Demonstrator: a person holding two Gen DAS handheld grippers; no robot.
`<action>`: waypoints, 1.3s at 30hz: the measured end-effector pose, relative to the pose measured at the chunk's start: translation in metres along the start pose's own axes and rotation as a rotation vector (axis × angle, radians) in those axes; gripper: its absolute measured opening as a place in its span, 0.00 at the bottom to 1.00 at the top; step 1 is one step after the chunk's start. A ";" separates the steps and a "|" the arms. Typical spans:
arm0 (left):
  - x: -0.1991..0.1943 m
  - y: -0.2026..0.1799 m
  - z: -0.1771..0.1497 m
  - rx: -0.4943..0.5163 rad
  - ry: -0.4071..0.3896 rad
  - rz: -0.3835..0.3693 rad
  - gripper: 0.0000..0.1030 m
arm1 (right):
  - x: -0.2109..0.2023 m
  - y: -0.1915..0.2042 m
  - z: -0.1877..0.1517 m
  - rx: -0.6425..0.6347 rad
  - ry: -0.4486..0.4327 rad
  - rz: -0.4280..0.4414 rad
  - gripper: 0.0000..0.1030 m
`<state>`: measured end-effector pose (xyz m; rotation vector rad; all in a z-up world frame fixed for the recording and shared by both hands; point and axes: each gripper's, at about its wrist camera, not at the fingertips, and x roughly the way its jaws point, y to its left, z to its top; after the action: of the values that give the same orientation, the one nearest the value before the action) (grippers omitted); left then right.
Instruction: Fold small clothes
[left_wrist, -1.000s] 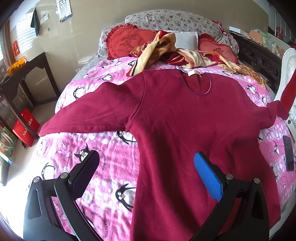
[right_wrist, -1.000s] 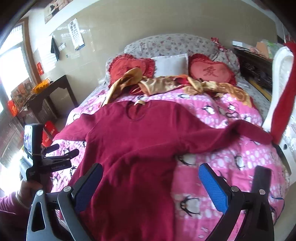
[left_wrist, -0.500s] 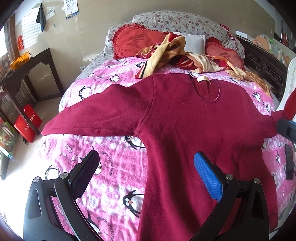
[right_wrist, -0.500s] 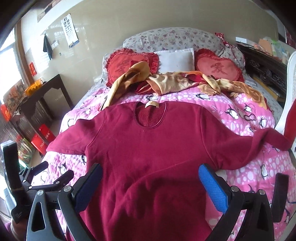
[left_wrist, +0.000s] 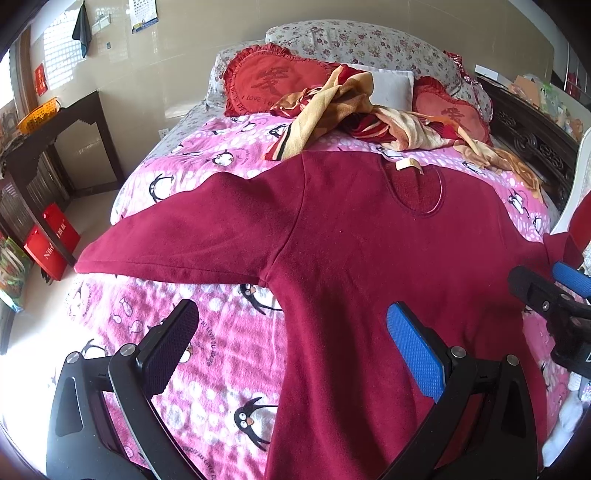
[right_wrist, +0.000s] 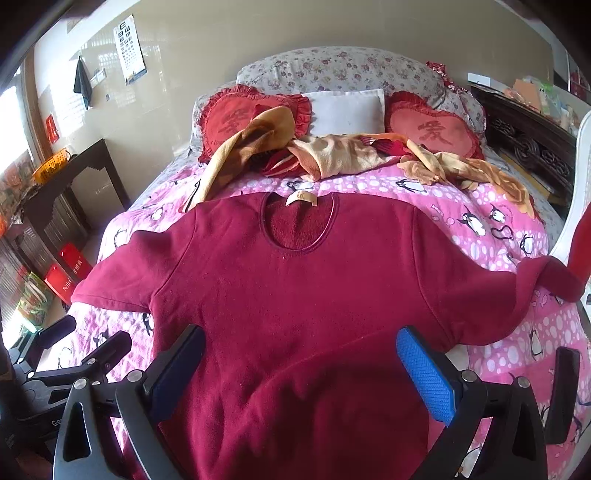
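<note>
From the left wrist, the left gripper (left_wrist: 291, 343) gapes wide, empty, above the sweater (left_wrist: 369, 258) spread flat on the bed (left_wrist: 184, 177) (sleeve stretching ahead-left). From the right wrist, the right gripper (right_wrist: 303, 362) also stands wide over the sweater's (right_wrist: 295, 295) body, neckline straight ahead.

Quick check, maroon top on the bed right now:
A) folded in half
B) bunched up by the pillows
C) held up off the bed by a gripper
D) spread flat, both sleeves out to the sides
D: the maroon top lies flat on the pink penguin blanket with both sleeves extended, and both the left gripper and the right gripper are open, holding nothing.
</note>
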<state>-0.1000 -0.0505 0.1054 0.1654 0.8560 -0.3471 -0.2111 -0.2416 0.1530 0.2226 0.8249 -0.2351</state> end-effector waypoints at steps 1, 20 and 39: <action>0.001 -0.001 0.000 0.001 0.003 -0.002 0.99 | 0.002 0.000 0.000 -0.002 0.005 -0.002 1.00; 0.024 -0.011 0.008 0.012 0.030 -0.002 0.99 | 0.031 -0.015 0.001 0.052 0.071 -0.052 1.00; 0.036 -0.006 0.012 -0.011 0.042 0.004 0.99 | 0.049 -0.008 0.006 0.046 0.105 -0.056 1.00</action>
<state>-0.0726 -0.0677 0.0857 0.1650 0.8988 -0.3361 -0.1771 -0.2568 0.1202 0.2565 0.9310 -0.2975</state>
